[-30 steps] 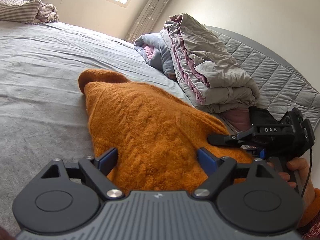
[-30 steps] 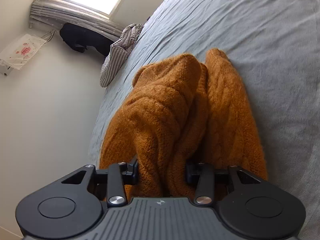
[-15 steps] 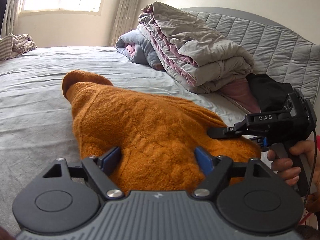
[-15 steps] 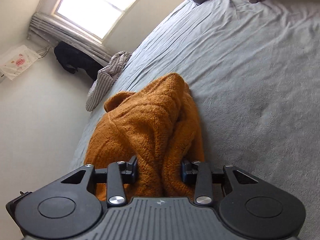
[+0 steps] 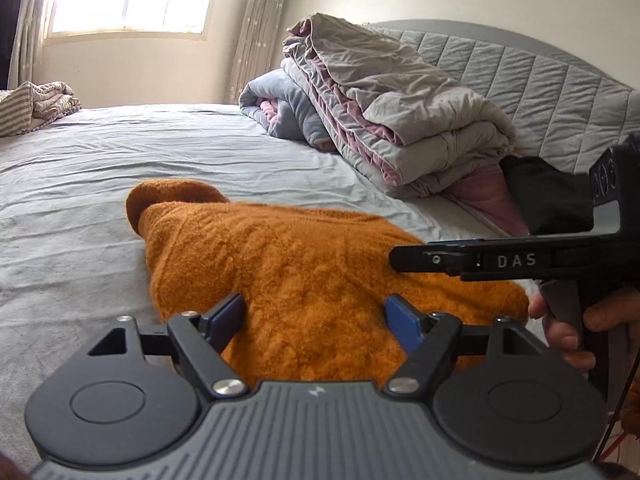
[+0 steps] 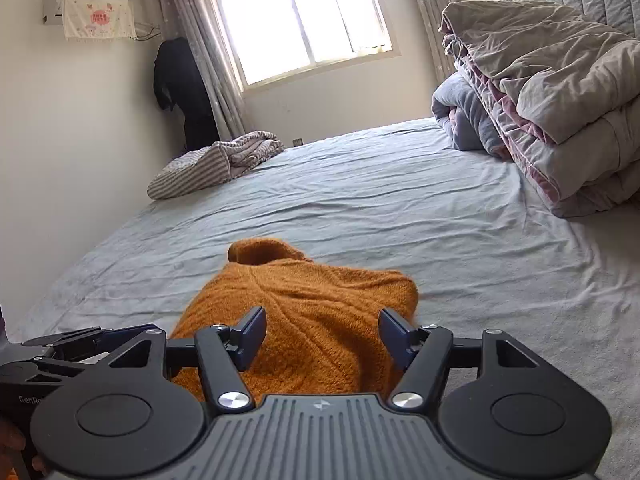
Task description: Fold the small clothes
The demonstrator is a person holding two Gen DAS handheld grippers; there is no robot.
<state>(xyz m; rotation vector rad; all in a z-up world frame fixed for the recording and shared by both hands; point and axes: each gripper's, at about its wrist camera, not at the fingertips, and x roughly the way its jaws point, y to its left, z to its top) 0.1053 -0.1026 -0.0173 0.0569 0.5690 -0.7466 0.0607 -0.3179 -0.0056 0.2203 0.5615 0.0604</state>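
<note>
An orange knitted sweater (image 5: 300,256) lies bunched on the grey bed sheet (image 5: 80,208), its rolled neck toward the window. My left gripper (image 5: 314,318) sits low at its near edge; the jaws are closing slowly, still wide, and knit lies between the blue pads without being pinched. My right gripper (image 6: 320,332) hovers over the near end of the sweater (image 6: 312,292); its jaws are opening and the pads stand clear of the knit. Seen from the left wrist, the right gripper (image 5: 400,258) reaches in from the right, held by a hand (image 5: 568,328).
Folded quilts (image 5: 400,120) are stacked against the quilted headboard (image 5: 540,80) on the right, with a dark cloth (image 5: 548,200) beside them. A striped garment (image 6: 212,164) lies crumpled at the bed's far left corner. Bare sheet (image 6: 360,200) stretches beyond the sweater toward the window.
The right gripper let go of the sweater fold it pinched, widened its jaws and rolled level. The sweater now lies flatter on the sheet. The left gripper rolled level and narrowed slightly.
</note>
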